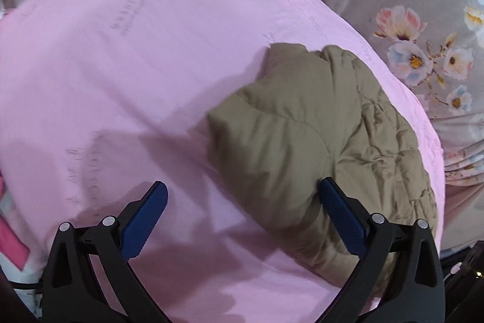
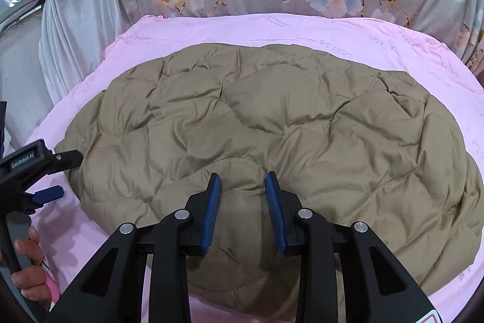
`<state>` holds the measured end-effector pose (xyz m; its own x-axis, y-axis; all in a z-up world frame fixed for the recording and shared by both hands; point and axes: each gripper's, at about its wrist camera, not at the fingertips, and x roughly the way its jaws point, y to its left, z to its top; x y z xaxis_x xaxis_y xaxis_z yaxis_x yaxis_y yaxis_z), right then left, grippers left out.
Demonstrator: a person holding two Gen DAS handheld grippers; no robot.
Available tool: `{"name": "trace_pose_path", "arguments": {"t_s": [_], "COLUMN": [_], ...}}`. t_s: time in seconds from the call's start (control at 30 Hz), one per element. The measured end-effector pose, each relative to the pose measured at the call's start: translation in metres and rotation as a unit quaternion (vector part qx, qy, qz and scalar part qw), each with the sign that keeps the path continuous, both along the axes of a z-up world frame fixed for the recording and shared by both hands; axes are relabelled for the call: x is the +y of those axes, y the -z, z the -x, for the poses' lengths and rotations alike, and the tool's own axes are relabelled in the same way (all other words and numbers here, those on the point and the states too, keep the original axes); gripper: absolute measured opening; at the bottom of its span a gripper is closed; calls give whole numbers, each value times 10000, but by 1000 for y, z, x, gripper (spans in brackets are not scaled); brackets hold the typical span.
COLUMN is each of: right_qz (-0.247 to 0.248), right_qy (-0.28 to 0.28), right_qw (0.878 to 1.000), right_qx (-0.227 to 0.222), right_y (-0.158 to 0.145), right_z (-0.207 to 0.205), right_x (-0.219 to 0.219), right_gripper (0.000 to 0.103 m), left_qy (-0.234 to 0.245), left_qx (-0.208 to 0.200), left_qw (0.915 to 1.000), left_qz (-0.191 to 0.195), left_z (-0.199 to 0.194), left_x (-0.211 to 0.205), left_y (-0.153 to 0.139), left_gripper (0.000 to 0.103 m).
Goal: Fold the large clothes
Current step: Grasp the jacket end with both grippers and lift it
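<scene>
Left claw (image 2: 59, 173) at frame's left edge, spread wide beside the tan quilted jacket (image 2: 266, 135) edge, ready to grab. Jacket lies mid-frame on pink sheet (image 2: 302, 29). Right claw (image 2: 242, 182) partly spread above its near edge, gripping nothing.

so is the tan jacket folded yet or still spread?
Folded, at least partly: the tan quilted jacket lies as a compact rounded bundle on the pink sheet, no sleeves showing. How many folds, cannot tell.
</scene>
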<state>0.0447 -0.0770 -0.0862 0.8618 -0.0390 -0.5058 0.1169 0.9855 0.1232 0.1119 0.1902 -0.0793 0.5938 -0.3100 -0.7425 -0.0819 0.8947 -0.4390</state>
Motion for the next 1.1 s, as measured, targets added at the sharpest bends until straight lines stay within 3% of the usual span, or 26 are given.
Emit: {"name": "trace_pose_path", "arguments": {"t_s": [0.2, 0.23, 0.27, 0.3, 0.37, 0.47, 0.57, 0.73, 0.97, 1.1], "right_qz": [50, 64, 75, 73, -16, -130, -288, -565, -1533, -1908], "right_qy": [10, 17, 11, 7, 29, 79, 39, -97, -651, -1089], "right_qw": [10000, 10000, 10000, 10000, 10000, 9999, 9995, 9980, 9853, 9748], "right_qx": [20, 20, 22, 25, -2, -38, 95, 284, 376, 401], "right_y": [5, 5, 4, 3, 2, -4, -4, 0, 0, 3], "right_z": [-2, -3, -4, -4, -2, 2, 0, -13, -42, -61], "right_x": [1, 2, 1, 1, -1, -7, -12, -16, -14, -7], "right_gripper": [30, 30, 30, 29, 19, 6, 3, 4, 4, 4], "left_qy": [303, 415, 504, 553, 648, 775, 889, 1172, 1674, 1863], "left_qx": [-58, -63, -84, -110, -307, -545, -843, -1424, -2354, -2462], "left_qw": [9993, 9990, 9986, 9983, 9969, 9949, 9918, 9798, 9491, 9391], "left_qz": [-188, -174, -155, -155, -322, -340, -350, -774, -1256, -1510], "left_z": [-12, -13, -13, -14, -8, 1, 12, 33, 76, 81], "left_x": [-31, -37, -41, -44, -48, -46, -45, -70, -124, -160], "left_y": [5, 4, 2, -1, -13, -35, -58, -99, -153, -157], "left_gripper": [97, 89, 73, 66, 35, 25, 21, 17, 15, 15]}}
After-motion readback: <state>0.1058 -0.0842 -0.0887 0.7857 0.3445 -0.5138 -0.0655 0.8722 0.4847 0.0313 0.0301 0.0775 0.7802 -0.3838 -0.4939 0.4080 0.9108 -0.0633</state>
